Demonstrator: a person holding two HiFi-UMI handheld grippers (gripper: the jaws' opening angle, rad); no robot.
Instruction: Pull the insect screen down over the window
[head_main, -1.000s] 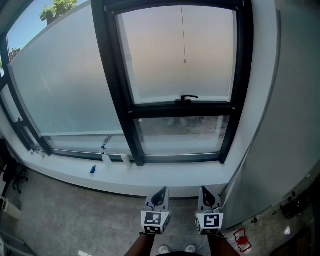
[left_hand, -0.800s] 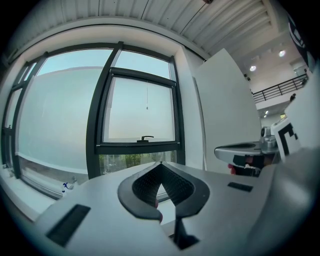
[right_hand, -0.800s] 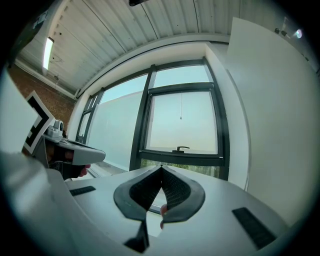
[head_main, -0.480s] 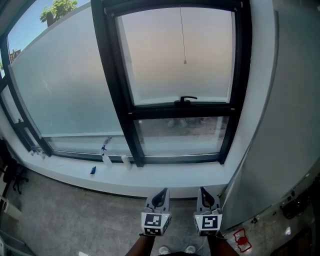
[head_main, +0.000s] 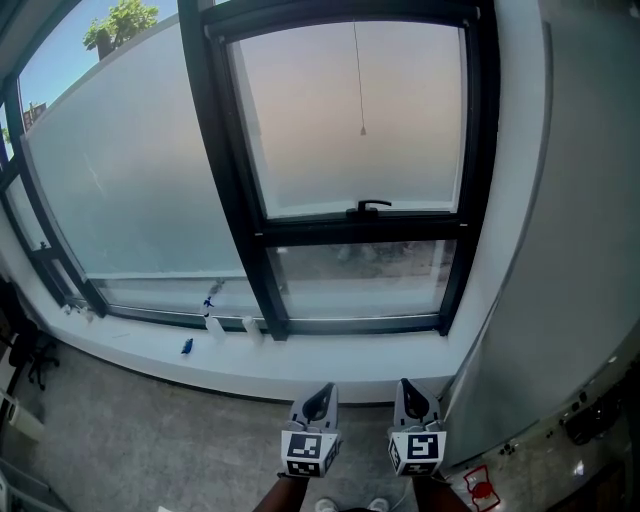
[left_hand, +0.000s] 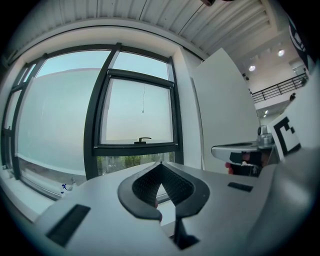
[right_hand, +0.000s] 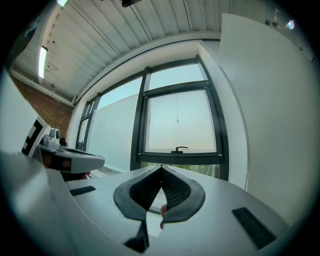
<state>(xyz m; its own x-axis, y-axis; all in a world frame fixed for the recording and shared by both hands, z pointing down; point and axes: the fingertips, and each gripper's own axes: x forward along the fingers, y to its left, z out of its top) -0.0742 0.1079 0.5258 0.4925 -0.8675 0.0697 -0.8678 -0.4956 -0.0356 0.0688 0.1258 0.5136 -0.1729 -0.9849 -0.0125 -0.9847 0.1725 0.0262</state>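
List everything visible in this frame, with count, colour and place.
window frame: one, black, straight ahead, several panes
pull cord: one, thin, pale, hanging in the upper right pane
window handle: one, black, on the crossbar below that pane
window sill: one, white, under the frame
small blue thing: one, blue, on the sill at left, too small to identify
wall panel: one, pale grey, right of the window
tree: one, green, outside, top left
floor: grey, below the sill
left gripper: one, grey, shut, empty, low centre
right gripper: one, grey, shut, empty, beside the left one
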